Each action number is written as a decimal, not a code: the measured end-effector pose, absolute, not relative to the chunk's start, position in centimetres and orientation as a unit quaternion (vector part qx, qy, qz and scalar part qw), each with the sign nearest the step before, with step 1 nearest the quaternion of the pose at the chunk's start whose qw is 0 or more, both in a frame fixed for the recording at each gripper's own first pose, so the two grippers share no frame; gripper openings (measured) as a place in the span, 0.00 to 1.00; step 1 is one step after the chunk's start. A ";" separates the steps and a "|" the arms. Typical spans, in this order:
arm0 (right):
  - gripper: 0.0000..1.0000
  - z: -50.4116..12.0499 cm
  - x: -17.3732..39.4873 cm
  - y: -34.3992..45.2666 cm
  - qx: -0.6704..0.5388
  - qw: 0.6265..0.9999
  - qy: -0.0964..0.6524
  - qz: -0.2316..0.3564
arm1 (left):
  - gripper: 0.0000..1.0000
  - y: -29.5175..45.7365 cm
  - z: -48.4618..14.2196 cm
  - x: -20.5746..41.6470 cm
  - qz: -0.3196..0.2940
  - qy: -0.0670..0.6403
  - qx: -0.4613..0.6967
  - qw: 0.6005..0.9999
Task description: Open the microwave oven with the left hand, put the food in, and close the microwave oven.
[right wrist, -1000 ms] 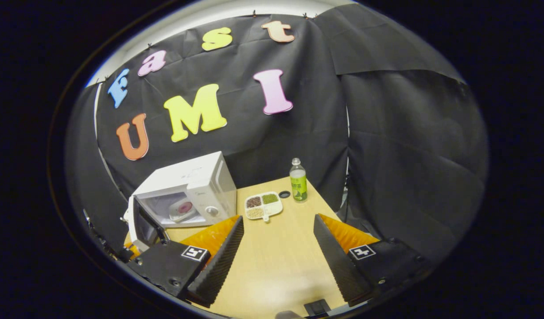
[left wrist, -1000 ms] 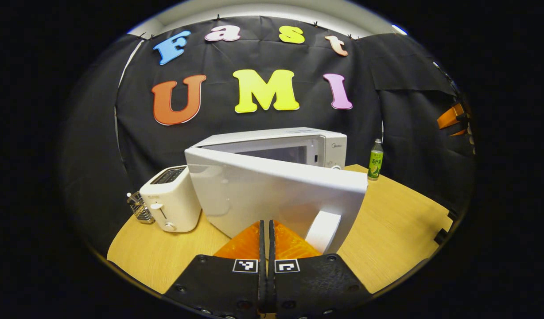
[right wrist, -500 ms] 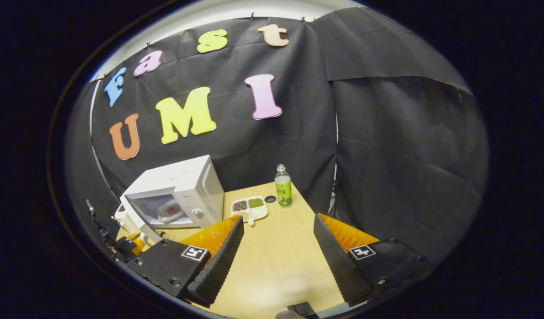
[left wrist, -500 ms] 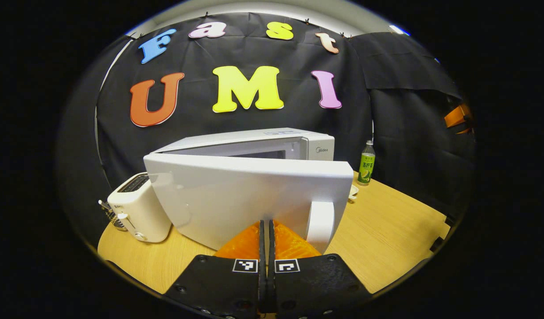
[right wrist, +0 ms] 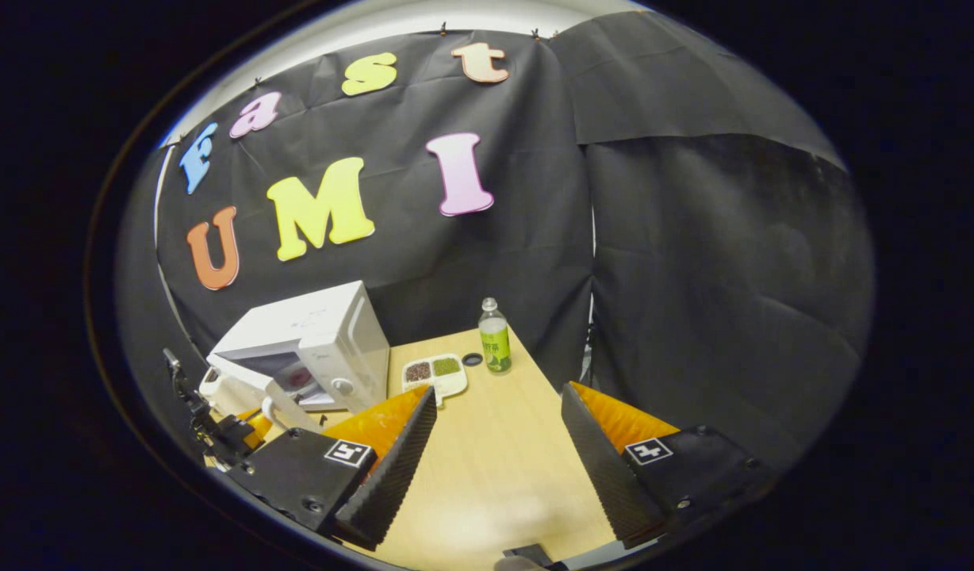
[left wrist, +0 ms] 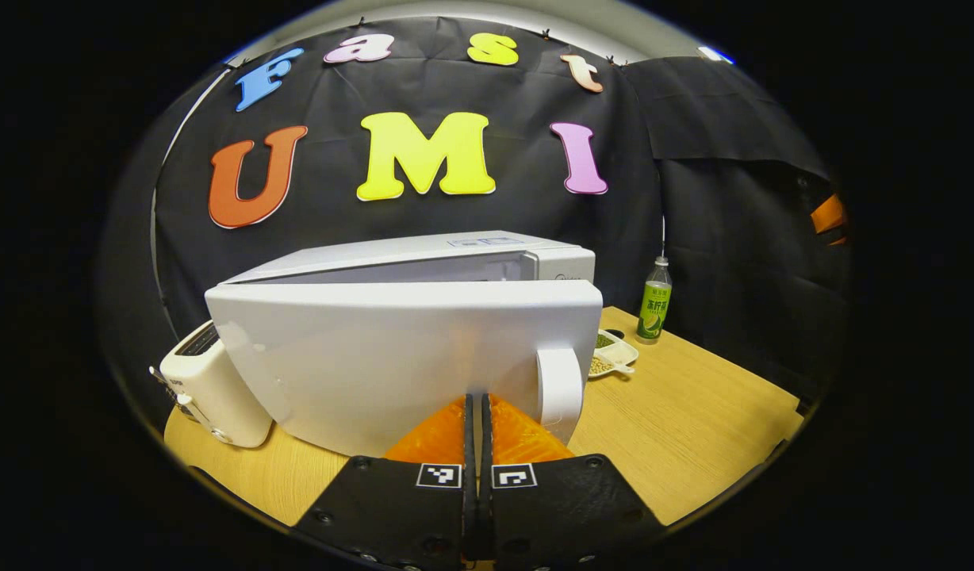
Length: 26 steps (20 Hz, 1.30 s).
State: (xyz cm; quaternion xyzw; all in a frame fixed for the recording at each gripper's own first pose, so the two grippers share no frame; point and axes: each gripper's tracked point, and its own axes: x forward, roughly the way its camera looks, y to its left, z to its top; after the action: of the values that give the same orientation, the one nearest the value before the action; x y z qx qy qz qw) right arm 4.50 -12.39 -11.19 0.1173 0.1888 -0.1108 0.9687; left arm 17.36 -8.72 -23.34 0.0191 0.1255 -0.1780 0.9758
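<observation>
The white microwave (left wrist: 455, 255) stands on the wooden table with its door (left wrist: 392, 357) partly open, swung near the body. My left gripper (left wrist: 477, 398) is shut with nothing between its fingers, and its tips touch the door's outer face just left of the white handle (left wrist: 560, 392). In the right gripper view the microwave (right wrist: 320, 333) shows a narrow gap, and a plate with red food (right wrist: 299, 379) sits inside. My right gripper (right wrist: 499, 392) hangs open over the table and holds nothing. The left gripper (right wrist: 233, 432) shows at the door's front.
A white toaster (left wrist: 209, 388) stands left of the microwave. Right of it lie a divided tray of grains (right wrist: 433, 373), a small black cap (right wrist: 472, 359) and a green-labelled bottle (right wrist: 495, 337). Bare wooden table (right wrist: 495, 476) lies under my right gripper.
The microwave door has swung further toward the body, with my shut left gripper following against its face. The gap showing the food has narrowed. My right gripper stays open.
</observation>
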 end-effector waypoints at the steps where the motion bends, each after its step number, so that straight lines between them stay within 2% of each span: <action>1: 1.00 -11.1 4.5 -12.5 0.116 0.969 0.188 -0.112 | 0.00 -9.0 -23.3 17.9 -0.178 0.125 0.016 0.976; 5: 1.00 -11.5 4.5 -12.7 0.117 0.967 0.193 -0.118 | 0.00 -10.2 -23.6 19.8 -0.178 0.126 0.010 0.976; 6: 0.92 -11.8 4.5 -12.8 0.117 0.966 0.196 -0.120 | 0.00 -10.4 -23.5 20.5 -0.177 0.125 0.010 0.976; 12: 0.92 -12.3 5.4 -13.1 0.113 0.964 0.210 -0.121 | 0.00 -11.6 -23.9 23.8 -0.169 0.128 0.006 0.977; 13: 1.00 -12.4 5.8 -13.2 0.113 0.963 0.212 -0.118 | 0.00 -11.7 -23.9 24.4 -0.165 0.128 0.006 0.978; 16: 1.00 -12.1 7.0 -13.0 0.111 0.965 0.213 -0.108 | 0.00 -12.2 -24.1 24.8 -0.157 0.132 0.006 0.979; 17: 0.92 -11.9 7.4 -12.9 0.111 0.966 0.211 -0.104 | 0.00 -12.3 -24.0 24.9 -0.156 0.131 0.006 0.979; 21: 0.92 -11.6 8.3 -12.7 0.100 0.968 0.209 -0.093 | 0.00 -12.4 -24.2 25.4 -0.150 0.131 0.000 0.980; 22: 1.00 -11.5 8.4 -12.5 0.098 0.969 0.209 -0.090 | 0.00 -12.6 -24.1 26.1 -0.151 0.126 -0.004 0.980; 23: 0.92 -11.5 8.5 -12.4 0.098 0.969 0.210 -0.087 | 0.00 -12.6 -25.0 25.9 -0.149 0.156 -0.010 0.976; 24: 0.92 -11.4 8.5 -12.2 0.097 0.969 0.209 -0.084 | 0.00 -12.5 -24.7 25.9 -0.148 0.144 -0.019 0.978; 26: 0.92 -11.4 8.8 -11.6 0.097 0.969 0.211 -0.077 | 0.00 -12.4 -25.7 25.7 -0.143 0.164 -0.014 0.976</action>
State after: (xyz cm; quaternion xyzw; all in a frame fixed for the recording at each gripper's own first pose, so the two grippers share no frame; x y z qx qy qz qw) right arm 8.81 -11.56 -11.38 0.0975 0.2113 -0.0775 0.9694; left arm 25.71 -12.44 -25.67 -0.0142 0.1639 -0.1431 0.9759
